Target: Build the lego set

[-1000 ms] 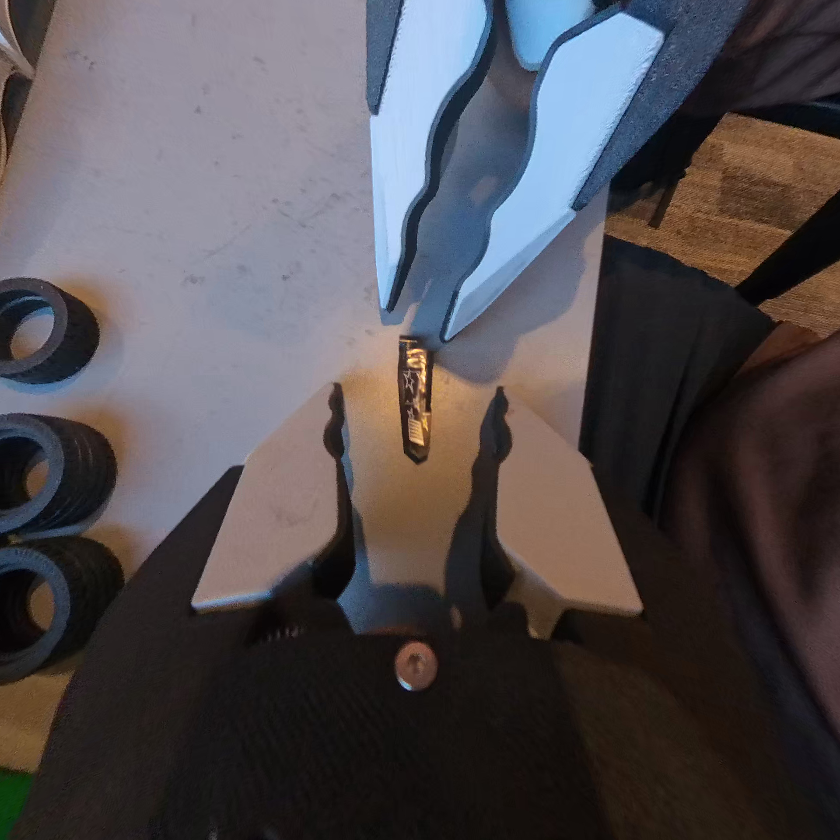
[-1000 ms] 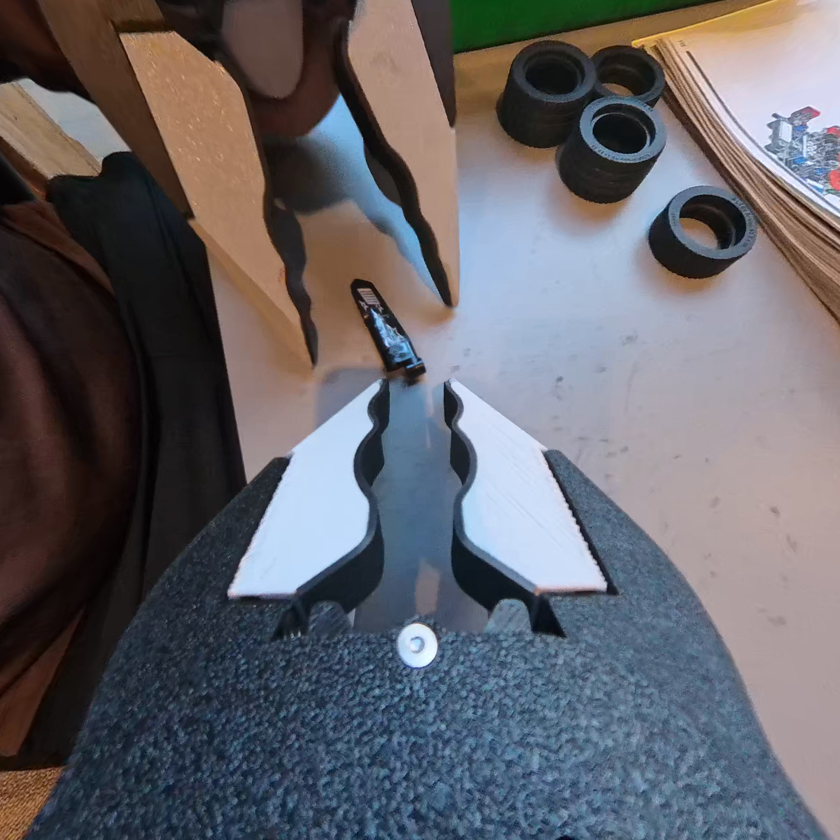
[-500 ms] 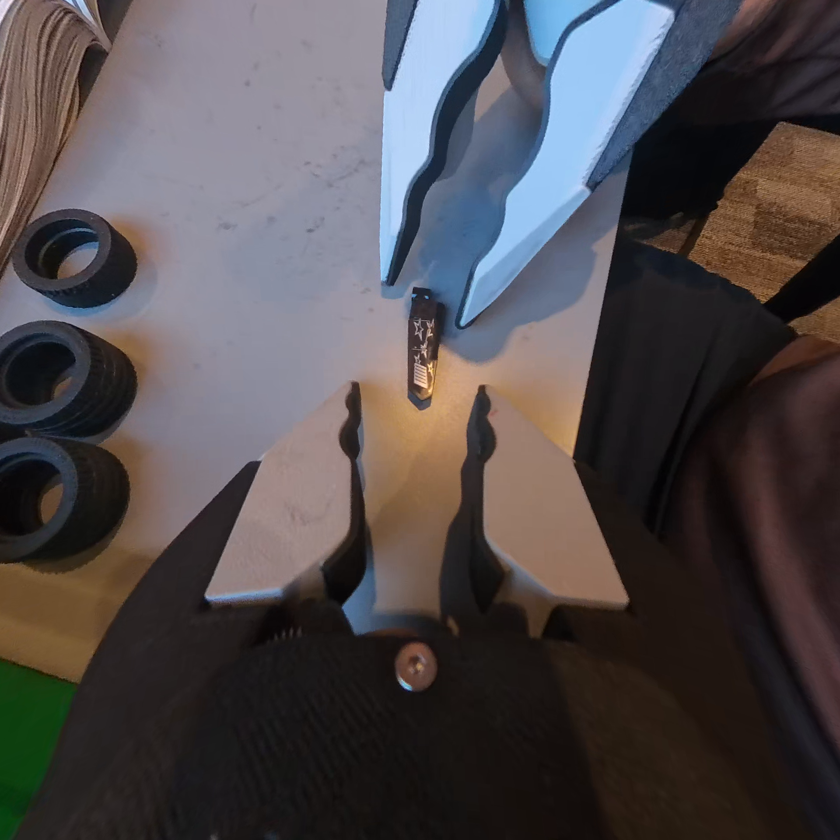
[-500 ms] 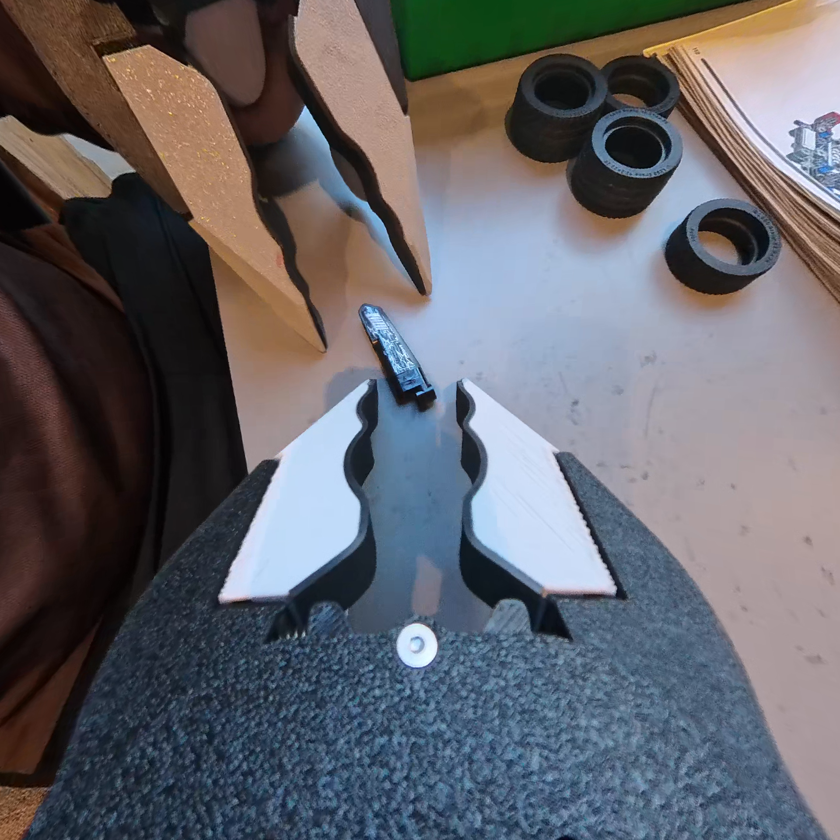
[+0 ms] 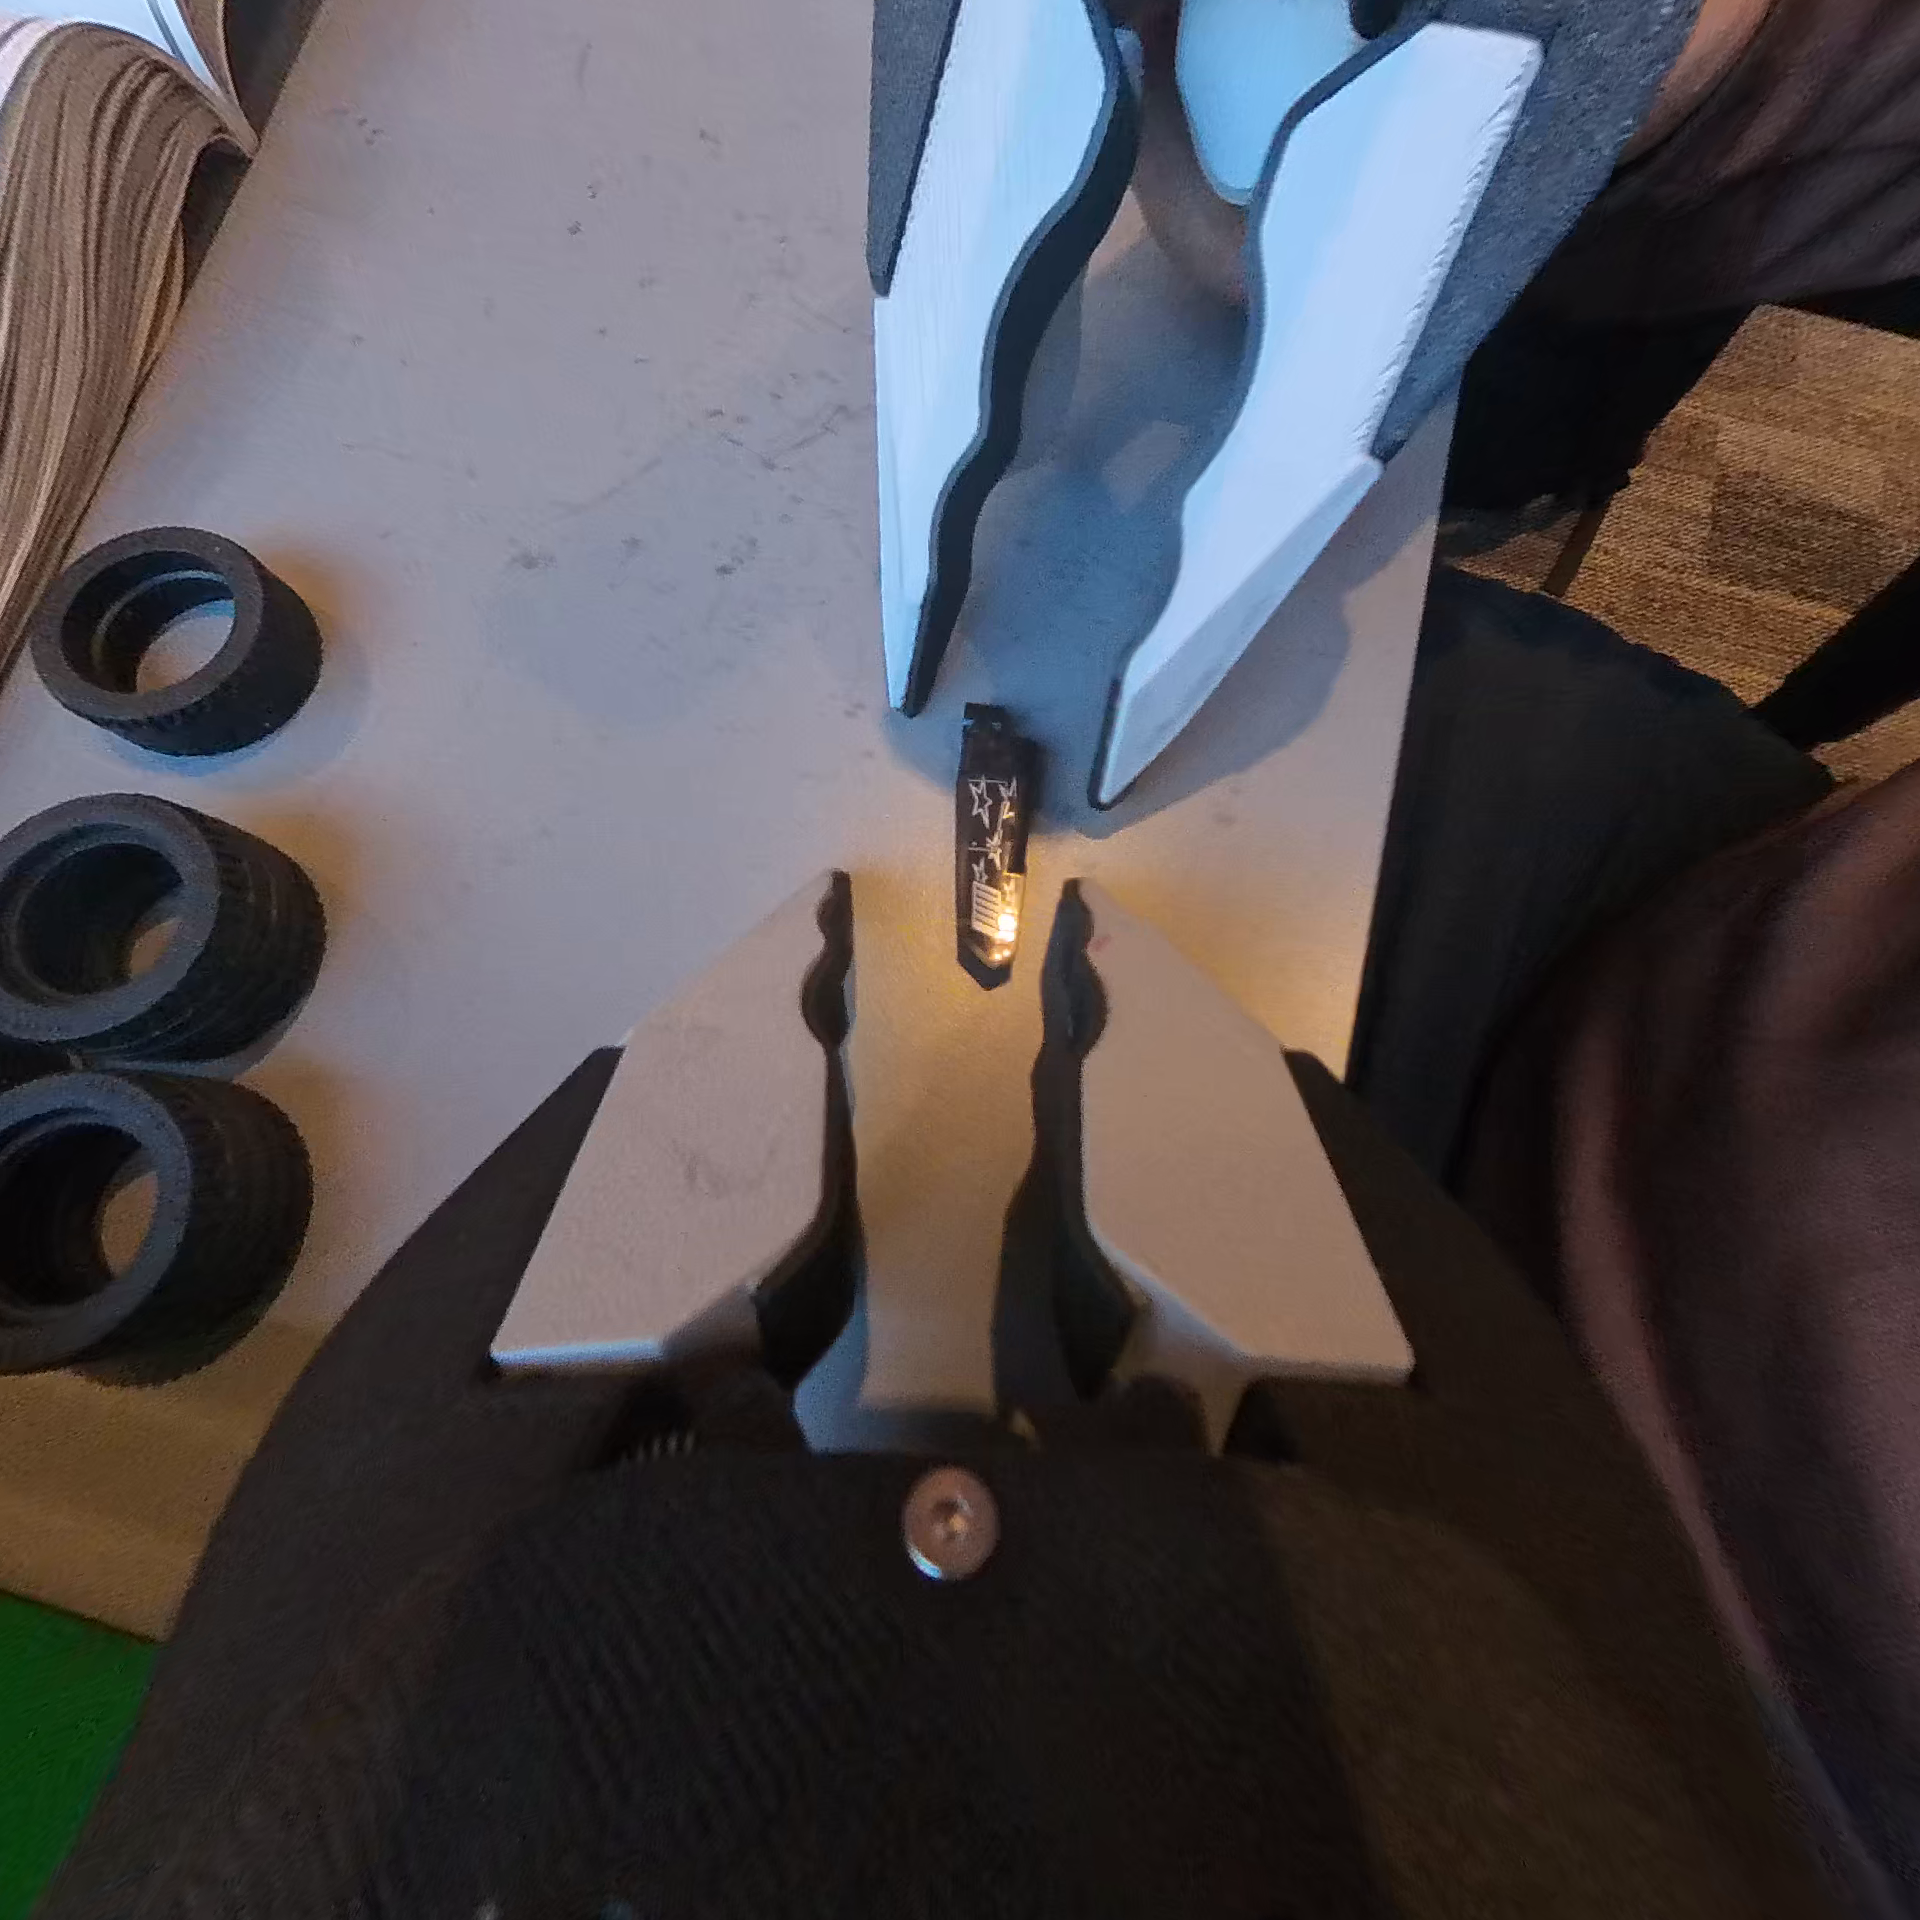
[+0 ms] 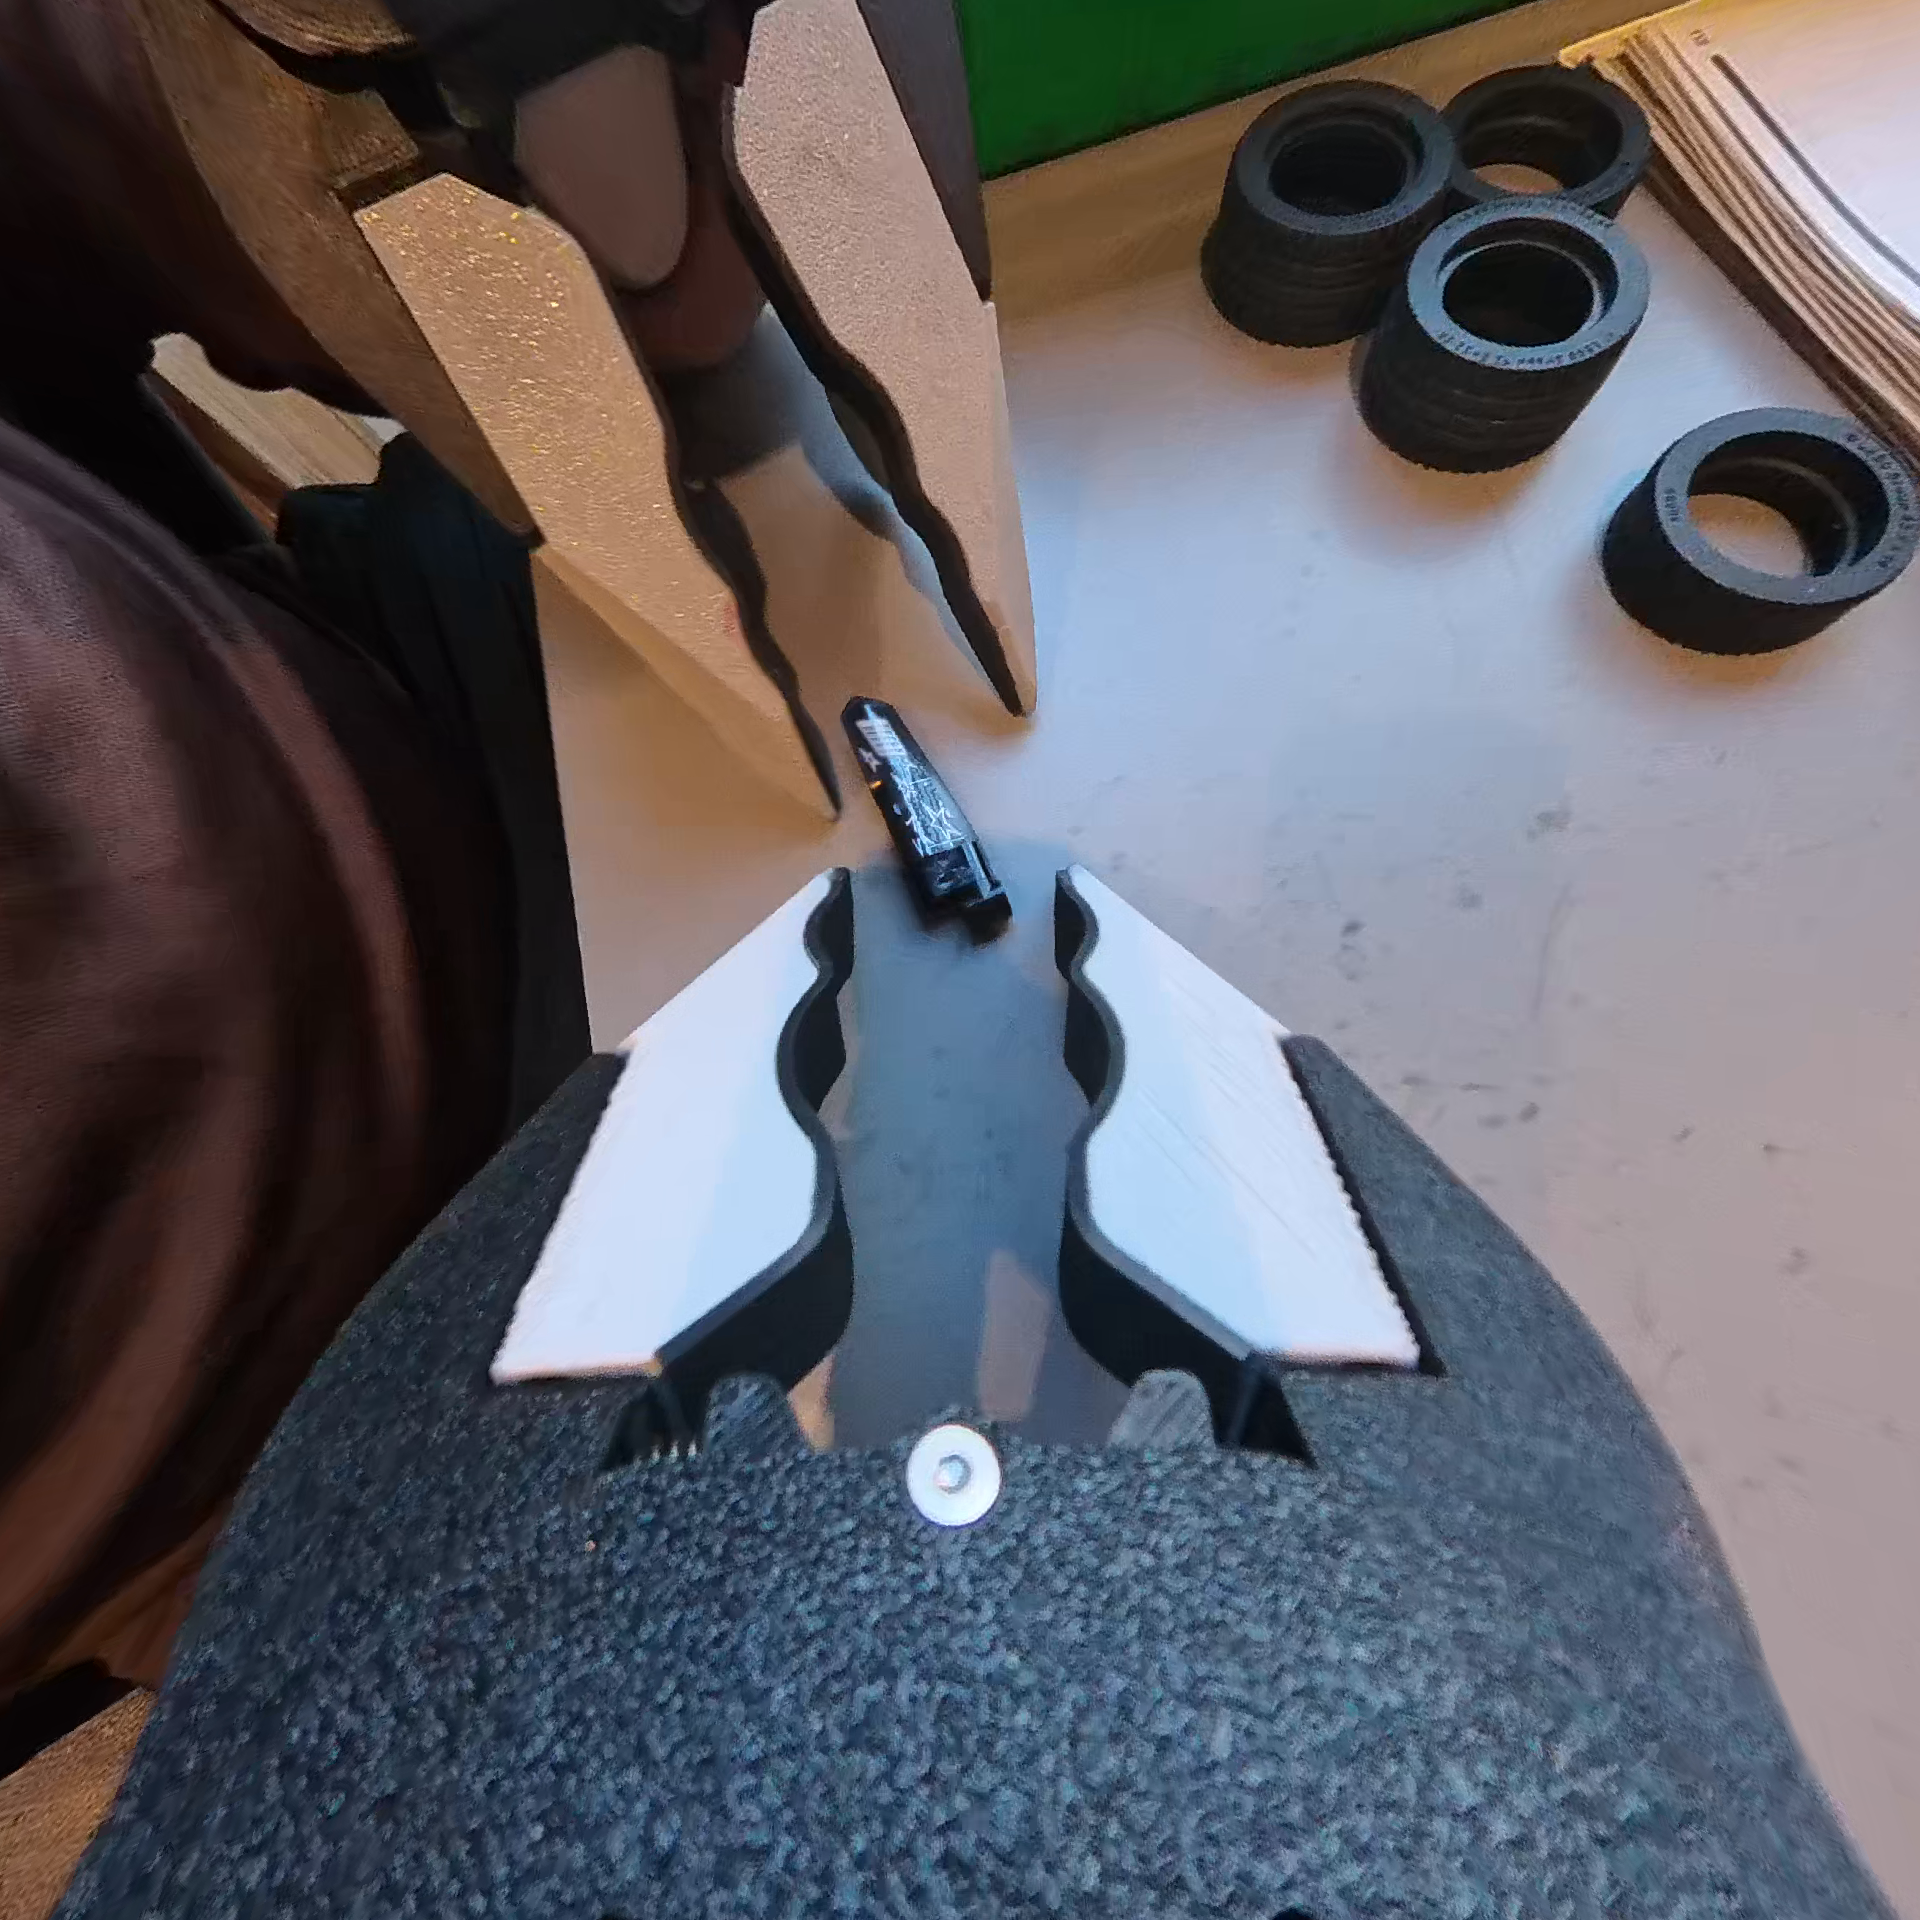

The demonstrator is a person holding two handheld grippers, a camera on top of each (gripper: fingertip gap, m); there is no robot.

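Your left tool [image 5: 951, 883] and your right tool [image 6: 954, 883] face each other tip to tip over the near edge of the table [image 5: 540, 436], both with their fingers spread apart and gripping nothing. Between the two pairs of tips lies the small black piece [image 5: 992, 847], a narrow strip with white star marks printed on it, flat on the table surface. In the left wrist view its pointed end sits in the gap between your left tool's fingertips, while its squared end lies between the white fingers of the right tool [image 5: 1003, 748]; whether either tool touches it cannot be told. In the right wrist view the same piece [image 6: 920, 821] lies at a slant, its notched end just inside the opening of your right tool and its rounded end between the tips of the left tool [image 6: 930, 758]. Off toward the far side of the table stand four black tyres [image 6: 1496, 332], three clustered together, one of them [image 6: 1756, 540] apart, beside a stack of paper booklets [image 6: 1797, 187]. There are no containers in view; a green surface [image 6: 1143, 62] shows beyond the table's edge.
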